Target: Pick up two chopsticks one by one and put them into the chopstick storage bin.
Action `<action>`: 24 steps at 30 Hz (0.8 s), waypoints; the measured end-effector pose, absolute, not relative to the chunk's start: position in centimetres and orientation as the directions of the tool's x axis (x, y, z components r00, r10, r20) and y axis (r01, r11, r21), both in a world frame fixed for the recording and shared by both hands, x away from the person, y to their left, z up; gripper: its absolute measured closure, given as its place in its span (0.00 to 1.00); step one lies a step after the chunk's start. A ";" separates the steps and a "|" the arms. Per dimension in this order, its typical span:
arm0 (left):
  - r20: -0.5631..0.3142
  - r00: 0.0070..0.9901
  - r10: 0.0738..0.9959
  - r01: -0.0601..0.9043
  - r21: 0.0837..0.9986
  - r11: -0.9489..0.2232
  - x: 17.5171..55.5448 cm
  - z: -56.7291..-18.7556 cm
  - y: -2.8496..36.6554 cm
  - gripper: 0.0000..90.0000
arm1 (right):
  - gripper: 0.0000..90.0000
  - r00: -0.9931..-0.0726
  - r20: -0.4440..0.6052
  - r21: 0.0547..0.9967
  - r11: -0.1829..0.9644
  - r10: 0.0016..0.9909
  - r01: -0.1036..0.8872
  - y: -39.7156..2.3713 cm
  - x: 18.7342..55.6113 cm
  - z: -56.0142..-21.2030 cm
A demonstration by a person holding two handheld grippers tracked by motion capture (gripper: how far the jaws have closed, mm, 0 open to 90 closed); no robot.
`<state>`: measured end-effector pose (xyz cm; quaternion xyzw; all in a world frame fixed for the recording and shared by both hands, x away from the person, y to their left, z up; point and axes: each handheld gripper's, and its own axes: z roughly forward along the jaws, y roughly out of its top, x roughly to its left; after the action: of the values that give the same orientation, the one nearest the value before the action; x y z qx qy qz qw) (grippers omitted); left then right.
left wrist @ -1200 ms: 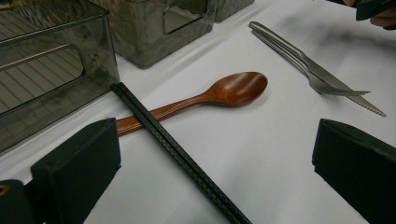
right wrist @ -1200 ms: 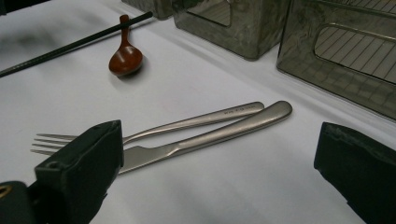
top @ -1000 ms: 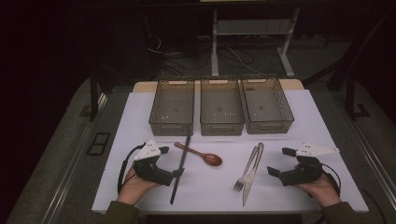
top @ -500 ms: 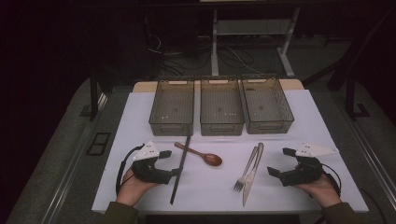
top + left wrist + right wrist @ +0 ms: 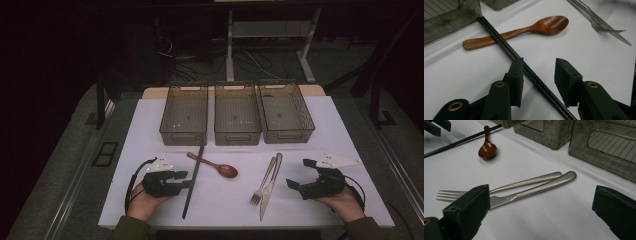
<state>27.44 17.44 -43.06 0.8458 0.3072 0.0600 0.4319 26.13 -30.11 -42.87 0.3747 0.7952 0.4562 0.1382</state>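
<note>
A pair of black chopsticks (image 5: 194,175) (image 5: 501,41) lies lengthwise on the white table, crossing the handle of a brown wooden spoon (image 5: 215,166) (image 5: 524,28). My left gripper (image 5: 186,179) (image 5: 539,62) straddles the chopsticks near their middle. Its jaws have just been closing, and a gap still shows between the right jaw and the sticks. A steel fork (image 5: 257,194) (image 5: 524,183) and knife (image 5: 269,187) (image 5: 536,191) lie side by side at the right. My right gripper (image 5: 298,173) (image 5: 542,195) rests open wide just right of them, holding nothing.
Three empty smoky plastic bins (image 5: 183,136) (image 5: 237,137) (image 5: 290,135) stand in a row at the back of the white mat. Bare mat lies between the spoon and the fork. Dark floor, cables and a desk frame lie beyond the table.
The left gripper's jaws have narrowed around the chopsticks. The right gripper and the cutlery have not moved.
</note>
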 end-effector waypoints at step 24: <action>-0.173 0.790 0.589 0.513 0.713 -0.479 27.9 -44.2 16.7 0.83 | 0.01 -0.680 0.121 0.829 0.303 0.724 0.470 -30.2 26.1 -42.9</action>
<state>27.85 16.67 -44.21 0.8585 0.3207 0.0476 0.3972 26.13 -30.18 -42.88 0.3753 0.7951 0.4557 0.1391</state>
